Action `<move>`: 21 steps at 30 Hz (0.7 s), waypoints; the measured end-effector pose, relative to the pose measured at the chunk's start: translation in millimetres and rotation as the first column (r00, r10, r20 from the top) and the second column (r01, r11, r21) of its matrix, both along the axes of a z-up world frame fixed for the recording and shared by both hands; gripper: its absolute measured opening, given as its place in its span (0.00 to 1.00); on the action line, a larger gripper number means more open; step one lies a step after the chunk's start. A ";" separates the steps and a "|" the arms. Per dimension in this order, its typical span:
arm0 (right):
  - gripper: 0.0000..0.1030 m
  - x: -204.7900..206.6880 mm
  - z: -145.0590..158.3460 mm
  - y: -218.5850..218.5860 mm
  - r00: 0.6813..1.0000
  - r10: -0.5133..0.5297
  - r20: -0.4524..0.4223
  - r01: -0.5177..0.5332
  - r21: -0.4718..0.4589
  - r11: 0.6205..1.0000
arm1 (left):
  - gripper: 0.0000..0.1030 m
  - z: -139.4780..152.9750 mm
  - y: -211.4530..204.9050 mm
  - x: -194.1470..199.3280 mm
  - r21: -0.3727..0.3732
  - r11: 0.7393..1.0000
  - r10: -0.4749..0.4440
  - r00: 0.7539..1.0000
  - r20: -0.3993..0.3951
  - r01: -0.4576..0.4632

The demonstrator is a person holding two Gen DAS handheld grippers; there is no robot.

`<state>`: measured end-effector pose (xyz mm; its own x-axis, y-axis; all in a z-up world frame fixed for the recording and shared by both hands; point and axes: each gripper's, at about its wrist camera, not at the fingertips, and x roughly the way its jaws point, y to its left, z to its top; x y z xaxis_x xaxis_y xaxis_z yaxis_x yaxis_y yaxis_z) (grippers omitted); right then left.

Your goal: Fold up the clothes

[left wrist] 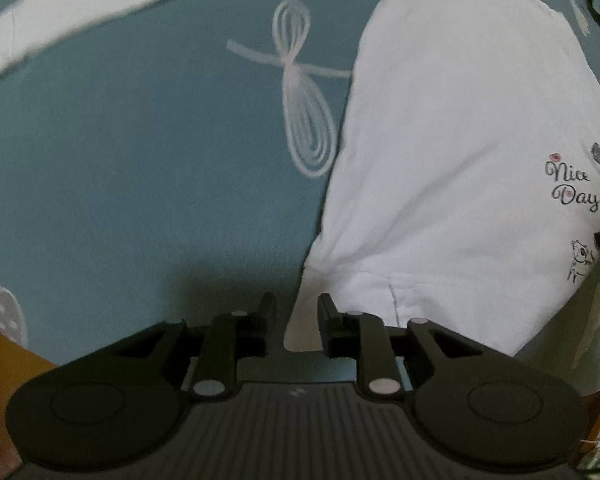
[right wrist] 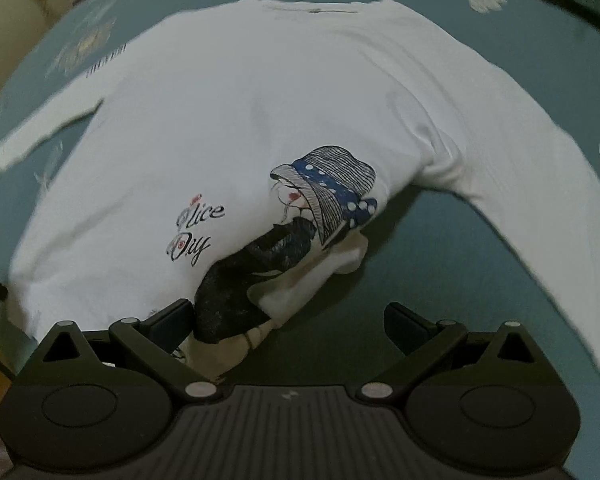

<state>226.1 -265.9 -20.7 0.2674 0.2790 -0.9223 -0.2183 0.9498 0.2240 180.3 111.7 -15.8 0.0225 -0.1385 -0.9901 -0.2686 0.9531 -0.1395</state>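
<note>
A white long-sleeved shirt [right wrist: 228,128] lies flat on a teal cloth [left wrist: 120,160], sleeves spread sideways. The left gripper [left wrist: 296,320] (jaws slightly parted, pinching nothing) hangs over its hem corner; the right gripper [right wrist: 288,320] gapes wide nearby.

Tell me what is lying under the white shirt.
A teal cloth with pale drawings lies under the white shirt and shows all around it. The part beneath the shirt is covered.
</note>
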 end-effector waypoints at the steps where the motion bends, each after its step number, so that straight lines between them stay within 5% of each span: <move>1: 1.00 -3.0 1.3 -3.6 1.000 -0.022 0.006 0.022 0.021 1.000 | 0.27 6.5 -3.9 3.7 0.012 1.000 -0.019 1.000 0.018 0.019; 5: 1.00 -13.8 -0.6 -18.7 0.997 -0.080 -0.019 0.081 0.041 0.996 | 0.51 25.1 -33.8 29.5 0.046 0.986 -0.162 0.983 0.090 0.159; 9: 1.00 -29.1 -7.9 -29.5 0.994 -0.097 -0.048 0.095 -0.030 0.995 | 0.55 21.7 -77.8 66.1 0.048 0.943 -0.332 0.935 0.125 0.329; 16: 1.00 -60.5 -28.8 -43.5 0.993 -0.096 -0.067 0.083 -0.177 0.981 | 0.58 11.8 -169.5 89.0 -0.006 0.884 -0.456 0.863 0.220 0.468; 21: 1.00 -72.2 -41.6 -48.8 0.984 -0.163 -0.077 0.150 -0.149 0.977 | 0.60 11.3 -221.8 100.1 -0.040 0.837 -0.522 0.819 0.239 0.545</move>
<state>153.8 -314.6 -62.4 0.2131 0.1050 -0.9714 -0.0495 0.9941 0.0966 280.5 -110.1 -4.5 0.1205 -0.2893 -0.9496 0.3247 0.9155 -0.2377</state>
